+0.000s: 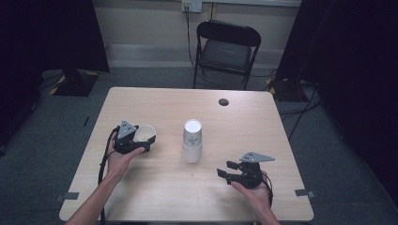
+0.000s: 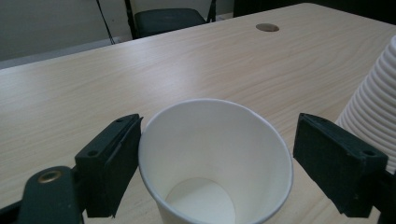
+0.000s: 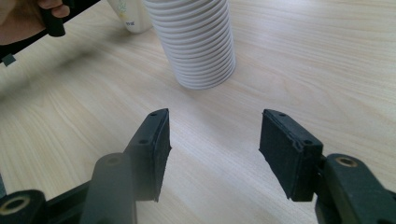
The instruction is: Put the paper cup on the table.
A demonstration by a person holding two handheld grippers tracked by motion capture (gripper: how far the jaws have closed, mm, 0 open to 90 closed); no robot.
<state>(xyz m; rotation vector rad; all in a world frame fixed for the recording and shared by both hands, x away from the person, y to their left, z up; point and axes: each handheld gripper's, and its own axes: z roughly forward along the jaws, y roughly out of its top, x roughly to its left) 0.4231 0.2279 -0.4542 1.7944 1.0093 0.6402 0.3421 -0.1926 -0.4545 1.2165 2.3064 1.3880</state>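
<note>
Left claw: the left gripper (image 1: 141, 142), at the person's left hand (image 1: 118, 159), has a single white paper cup (image 1: 146, 134) between its jaws. In the left gripper view the cup (image 2: 215, 163) sits mouth toward the camera; the left pad touches its wall, while a gap shows between the rim and the right pad. Whether the grip is firm cannot be told from these frames.

Cup's axis: it runs along the claw's own reach, mouth toward the hand and base away, so the cup lies tilted between the jaws rather than upright.

Stack: an upside-down stack of paper cups (image 1: 192, 140) stands mid-table. From the left claw it lies off to the right, near but apart; its ribbed rims (image 2: 373, 112) fill that edge of the left gripper view.

Right claw: the right gripper (image 1: 224, 168) hangs released, jaws wide with nothing between them. From this claw the stack (image 3: 196, 42) stands straight ahead, a little left of centre, apart from the pads.

Nearer hand: the two look about equally near the stack; the right claw already faces it squarely.

Deciding relation: judged from the frames, the single cup's open mouth faces away from the stack, so bringing the two together would call for turning the left wrist.

Table: the light wooden table (image 1: 263, 122) carries a round cable hole (image 1: 224, 101) beyond the stack.
</note>
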